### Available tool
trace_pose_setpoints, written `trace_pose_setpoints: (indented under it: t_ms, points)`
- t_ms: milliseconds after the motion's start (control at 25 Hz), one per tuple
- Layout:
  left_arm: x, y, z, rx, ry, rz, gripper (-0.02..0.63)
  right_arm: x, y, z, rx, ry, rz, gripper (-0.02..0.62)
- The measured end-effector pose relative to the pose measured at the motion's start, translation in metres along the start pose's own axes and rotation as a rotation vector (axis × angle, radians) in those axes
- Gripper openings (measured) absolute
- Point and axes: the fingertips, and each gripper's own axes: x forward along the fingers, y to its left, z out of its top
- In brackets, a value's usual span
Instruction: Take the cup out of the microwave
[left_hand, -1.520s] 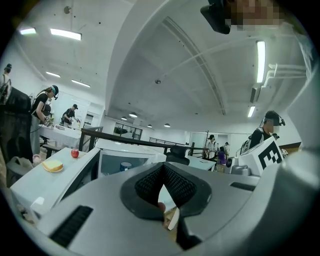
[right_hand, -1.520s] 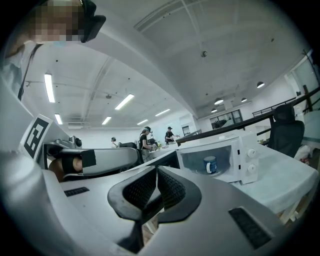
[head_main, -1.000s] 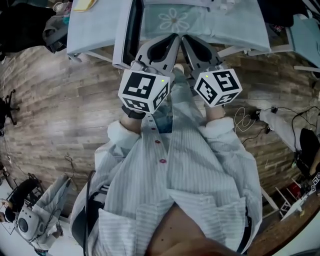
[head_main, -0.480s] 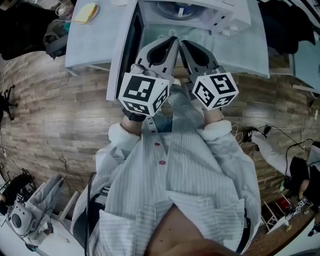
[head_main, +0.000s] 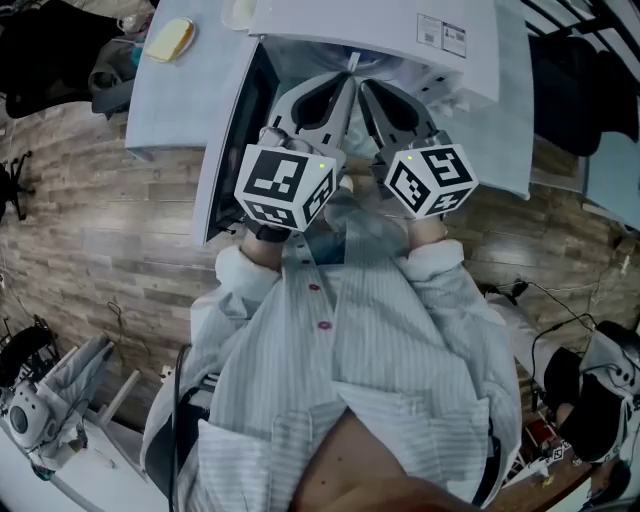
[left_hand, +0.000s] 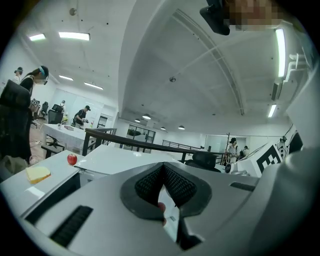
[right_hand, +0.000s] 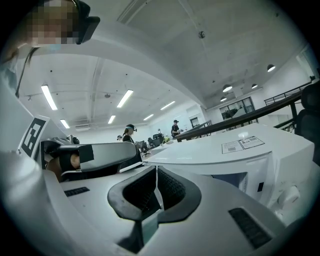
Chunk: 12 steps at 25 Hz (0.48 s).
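Note:
The white microwave stands on a pale table at the top of the head view, its door swung open to the left. No cup shows in any view; the microwave's top and my grippers hide the cavity. My left gripper and right gripper are held side by side, level, with their tips at the microwave's open front. In the left gripper view the left gripper has its pads together over the microwave top. The right gripper is also shut and holds nothing, with the microwave just ahead.
A yellow sponge-like piece lies on the table's far left corner, and a red apple lies near it. Cables and gear lie on the wooden floor at right, more equipment at lower left. People stand at desks far behind.
Both grippers have advanced together toward the microwave, which now fills the top of the head view. The turntable glimpsed half a second ago is now covered. The jaws stayed shut.

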Motion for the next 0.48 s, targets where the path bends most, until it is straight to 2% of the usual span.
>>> trace_pose_setpoints:
  t_ms: [480]
  points:
    - [0.043, 0.004, -0.012, -0.009, 0.011, 0.057, 0.009, 0.013, -0.041, 0.005, 0.006, 0.020, 0.054, 0.038]
